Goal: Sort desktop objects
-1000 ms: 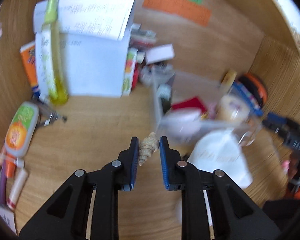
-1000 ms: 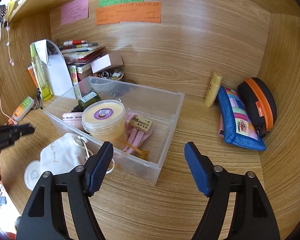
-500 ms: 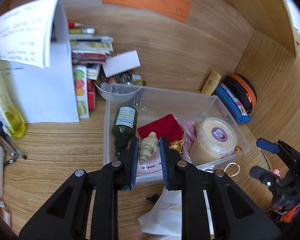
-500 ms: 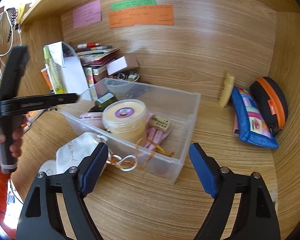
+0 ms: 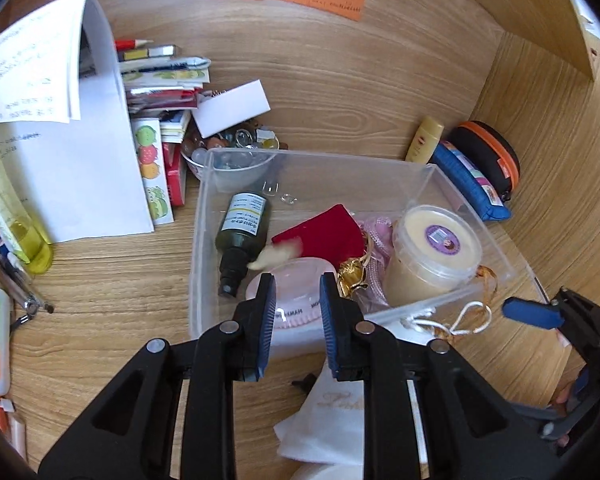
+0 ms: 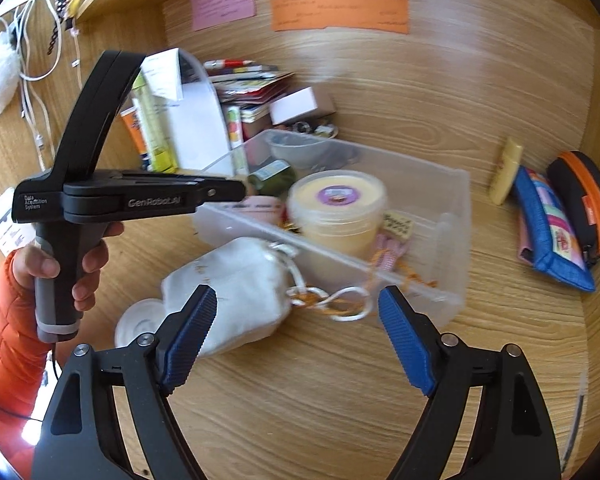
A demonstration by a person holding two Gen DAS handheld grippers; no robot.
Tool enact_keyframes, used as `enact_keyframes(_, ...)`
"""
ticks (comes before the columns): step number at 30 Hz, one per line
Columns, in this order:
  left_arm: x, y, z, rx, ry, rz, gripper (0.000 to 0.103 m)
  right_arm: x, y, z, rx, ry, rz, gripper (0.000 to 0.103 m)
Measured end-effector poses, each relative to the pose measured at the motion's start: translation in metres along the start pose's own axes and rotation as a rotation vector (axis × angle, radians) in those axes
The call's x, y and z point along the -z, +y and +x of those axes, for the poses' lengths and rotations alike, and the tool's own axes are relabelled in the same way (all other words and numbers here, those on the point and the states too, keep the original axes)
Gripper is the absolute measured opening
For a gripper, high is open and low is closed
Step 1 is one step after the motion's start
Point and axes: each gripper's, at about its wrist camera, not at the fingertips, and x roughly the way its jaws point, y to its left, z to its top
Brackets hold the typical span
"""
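A clear plastic box (image 5: 204,216) stands mid-desk and holds a dark green bottle (image 5: 242,228), a red pouch (image 5: 320,232), a pink case (image 5: 296,280) and a cream tub (image 5: 436,256). A beige spiral shell (image 5: 276,256), blurred, is in the air or just landed inside the box beside the bottle. My left gripper (image 5: 298,292) is slightly open and empty above the box's near wall; it also shows in the right wrist view (image 6: 220,192). My right gripper (image 6: 296,312) is wide open and empty above a white drawstring pouch (image 6: 236,288) in front of the box (image 6: 452,208).
Folded white papers (image 5: 72,152), stacked booklets and a bowl of trinkets (image 5: 236,148) stand behind the box at left. A yellow bottle (image 5: 24,236) and tubes lie far left. A yellow tube (image 6: 506,172), a blue pencil case (image 6: 548,228) and a black-orange case (image 6: 588,200) lie right.
My left gripper carried the shell from the desk over the box, then opened a little; the shell has left the jaws and dropped toward the bottle. My right gripper moved closer to the white pouch.
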Motion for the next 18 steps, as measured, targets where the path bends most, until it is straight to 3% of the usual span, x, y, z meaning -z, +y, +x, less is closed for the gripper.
enact_keyframes(5, 0.016, 0.004, -0.027, -0.019, -0.053, 0.013, 0.054, 0.005, 0.014, 0.008, -0.046, 0.034, -0.001, 0.081)
enact_keyframes(11, 0.05, 0.017, -0.051, -0.032, -0.051, 0.011, 0.062, 0.012, 0.023, 0.029, -0.102, 0.102, 0.047, 0.081)
enact_keyframes(18, 0.09, 0.035, -0.071, -0.056, -0.022, -0.034, 0.063, 0.012, 0.029, 0.055, -0.125, 0.165, 0.092, 0.081)
